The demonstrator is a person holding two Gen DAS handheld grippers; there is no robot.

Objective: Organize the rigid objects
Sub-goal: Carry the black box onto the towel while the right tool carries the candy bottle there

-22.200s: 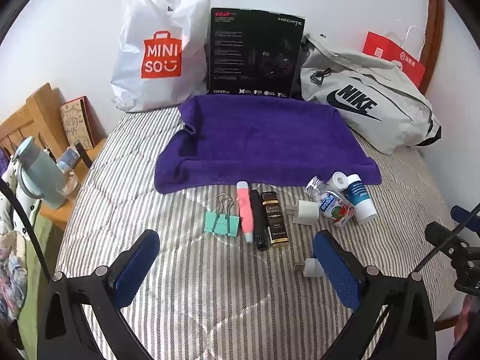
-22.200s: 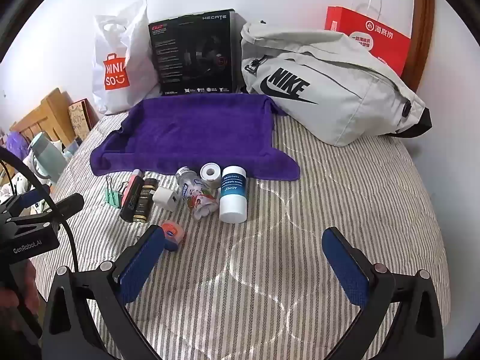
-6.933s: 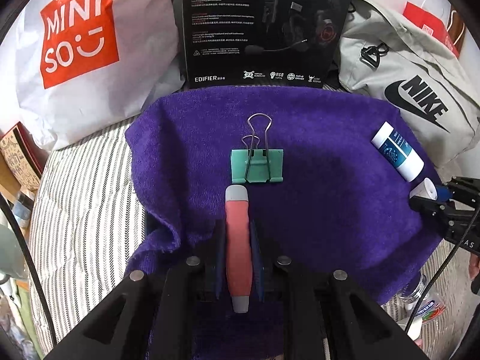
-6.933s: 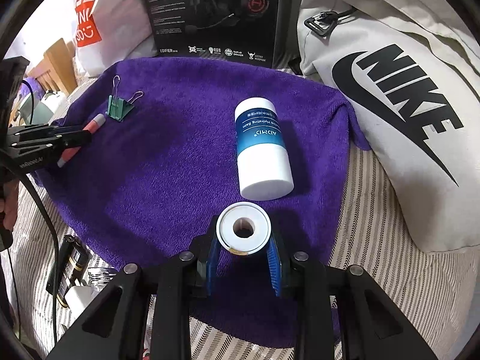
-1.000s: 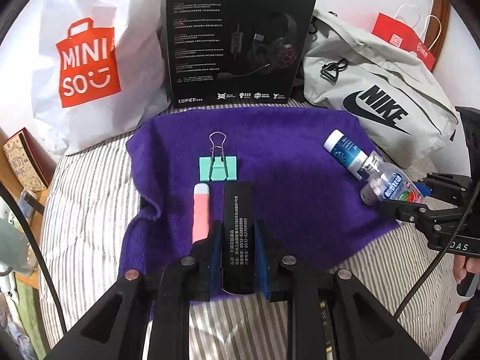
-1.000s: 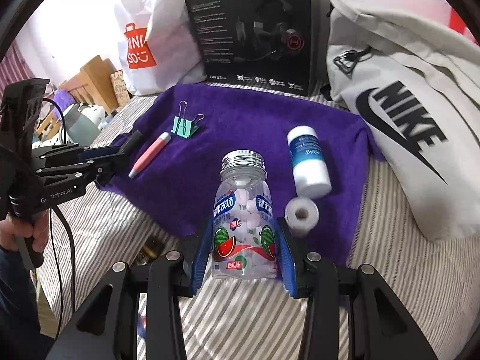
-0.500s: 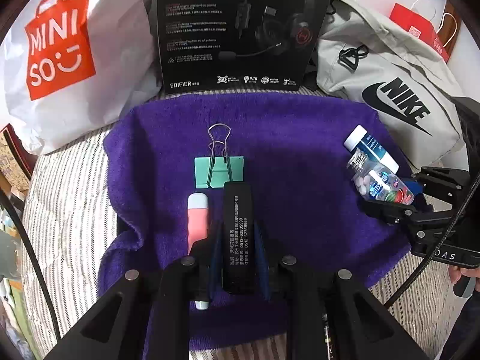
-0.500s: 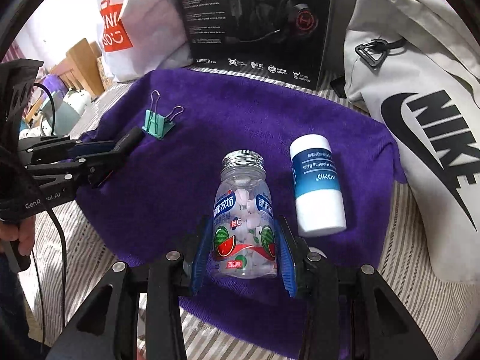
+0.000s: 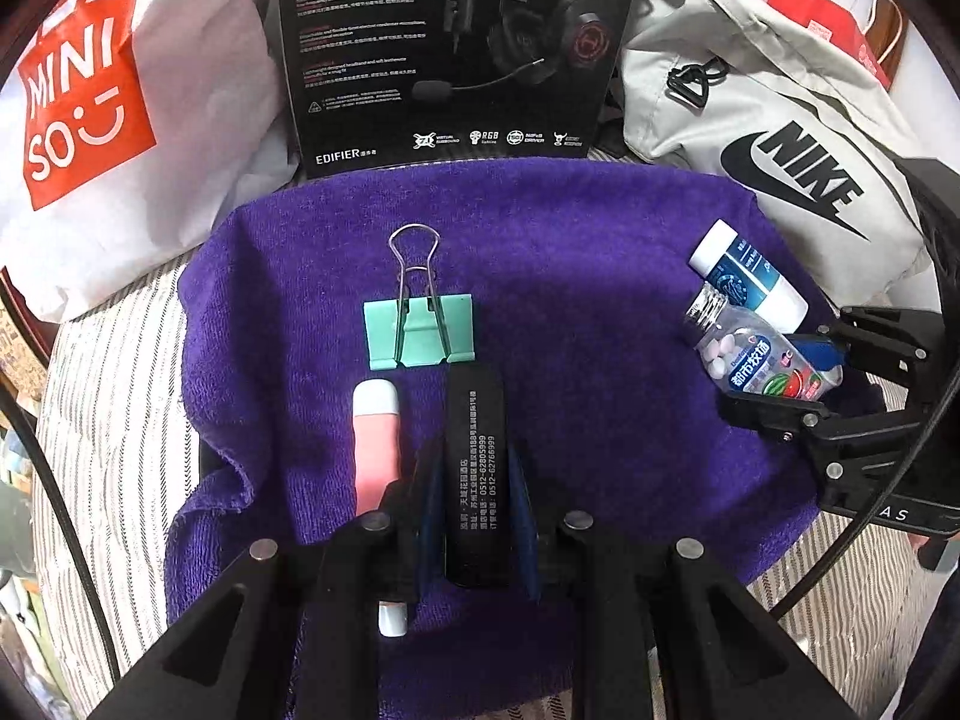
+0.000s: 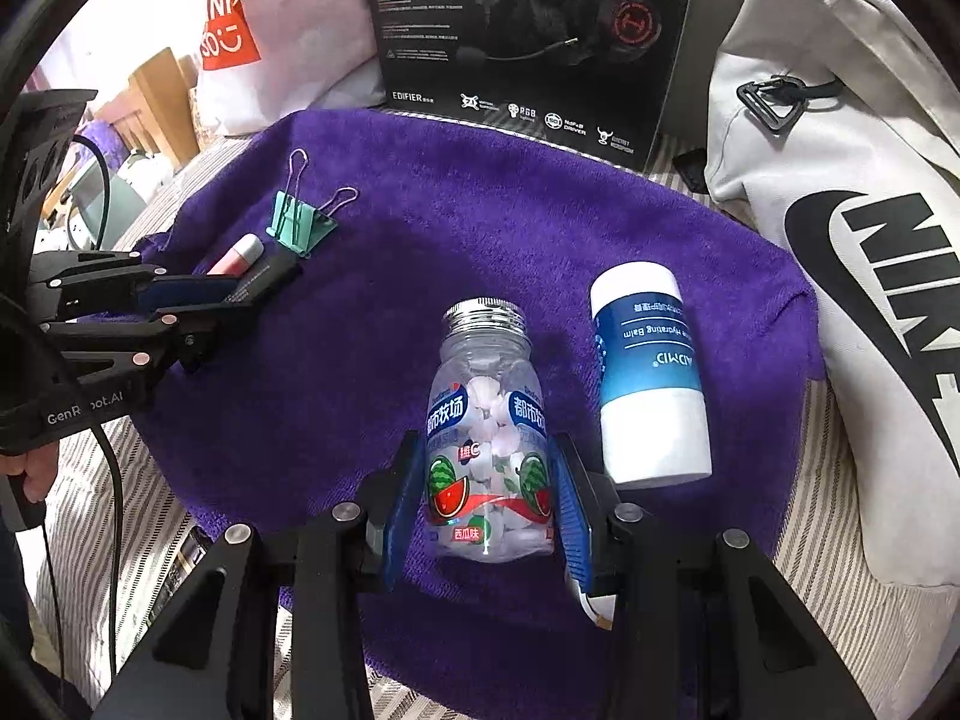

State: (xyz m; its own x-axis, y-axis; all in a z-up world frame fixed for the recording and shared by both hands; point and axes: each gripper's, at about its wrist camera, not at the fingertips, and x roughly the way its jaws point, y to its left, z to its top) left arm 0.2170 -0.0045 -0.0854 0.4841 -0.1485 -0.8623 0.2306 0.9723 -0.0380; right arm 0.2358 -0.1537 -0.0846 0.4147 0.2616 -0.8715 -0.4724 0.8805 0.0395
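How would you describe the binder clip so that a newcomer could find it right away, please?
Find the purple towel in front of the black headset box. On its left half lies the binder clip: mint green, with wire handles, unlike the pink tube beside it.

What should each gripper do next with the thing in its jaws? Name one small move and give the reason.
Probably lower the last bit and open both. The left gripper holds the black stick over the purple towel, beside the pink tube and below the green binder clip; the right gripper holds the candy bottle beside the white-and-blue balm.
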